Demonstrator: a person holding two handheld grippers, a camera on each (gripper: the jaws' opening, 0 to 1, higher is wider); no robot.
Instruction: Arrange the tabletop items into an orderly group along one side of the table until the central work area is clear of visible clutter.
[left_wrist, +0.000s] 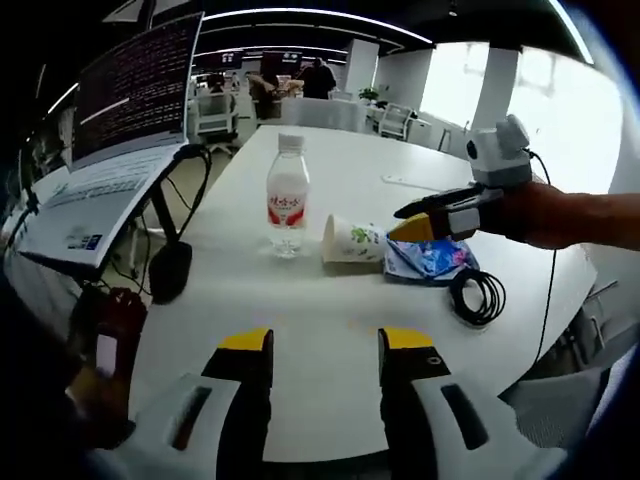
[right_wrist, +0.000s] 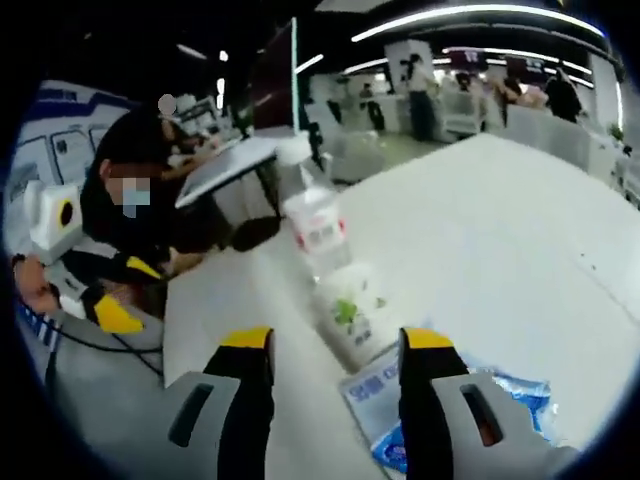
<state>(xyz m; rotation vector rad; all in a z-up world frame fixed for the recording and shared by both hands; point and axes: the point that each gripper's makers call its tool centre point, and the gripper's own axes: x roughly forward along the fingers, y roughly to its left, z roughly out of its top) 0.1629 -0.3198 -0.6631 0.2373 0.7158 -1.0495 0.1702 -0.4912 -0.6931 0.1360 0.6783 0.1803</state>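
Hidden: I see the blue-and-white plastic packet (left_wrist: 430, 260) partly behind my right gripper (left_wrist: 412, 222).
Count: one clear plastic water bottle (left_wrist: 287, 197), one white paper cup (left_wrist: 352, 240) lying sideways, one black cable coil (left_wrist: 478, 295), mid-table.
Left gripper (left_wrist: 325, 352): jaws apart, empty.
Right gripper: jaws parted around the cup's rim.

A white table (left_wrist: 330, 330) carries a water bottle (left_wrist: 287, 197) standing upright toward its middle. Just beside the bottle lies a paper cup (left_wrist: 352, 241) on its side, touching a blue plastic packet (left_wrist: 430, 260). A coiled black cable (left_wrist: 478, 295) lies near the table's edge.
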